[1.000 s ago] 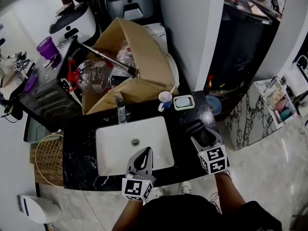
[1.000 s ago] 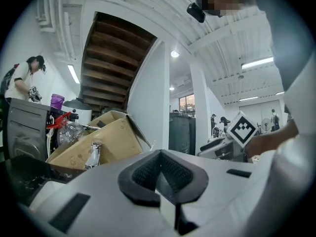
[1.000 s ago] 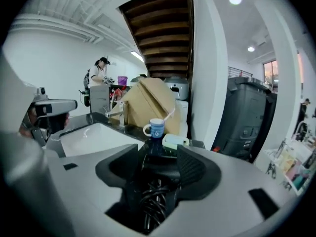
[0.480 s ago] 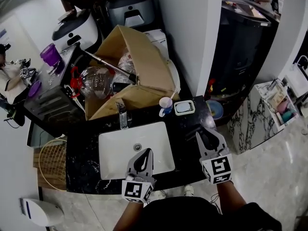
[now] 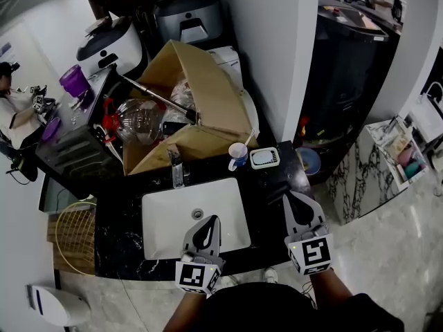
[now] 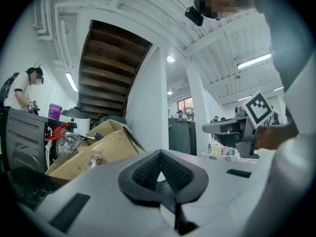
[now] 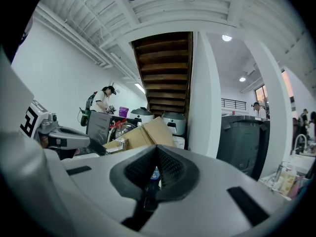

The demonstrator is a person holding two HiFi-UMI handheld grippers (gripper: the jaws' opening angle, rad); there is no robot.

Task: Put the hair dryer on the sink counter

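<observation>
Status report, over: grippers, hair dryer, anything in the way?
Left gripper shut, empty. Right gripper just closed, empty, above counter. Dark shape right of basin, likely the hair dryer, on counter. Cup behind, clear of it.

This looks like a washstand set up in a cluttered, workshop-like hall rather than a real bathroom. A black marble counter (image 5: 118, 220) holds a white sink basin (image 5: 166, 220), faucet (image 5: 177, 168) and cup (image 5: 238, 154) at frame centre. A cardboard box (image 5: 204, 95) of odds and ends and rice cookers (image 5: 111, 41) crowd the upper left. A wooden staircase's underside (image 7: 165, 68) and a bare, tube-lit ceiling (image 7: 163, 9) hang overhead.
</observation>
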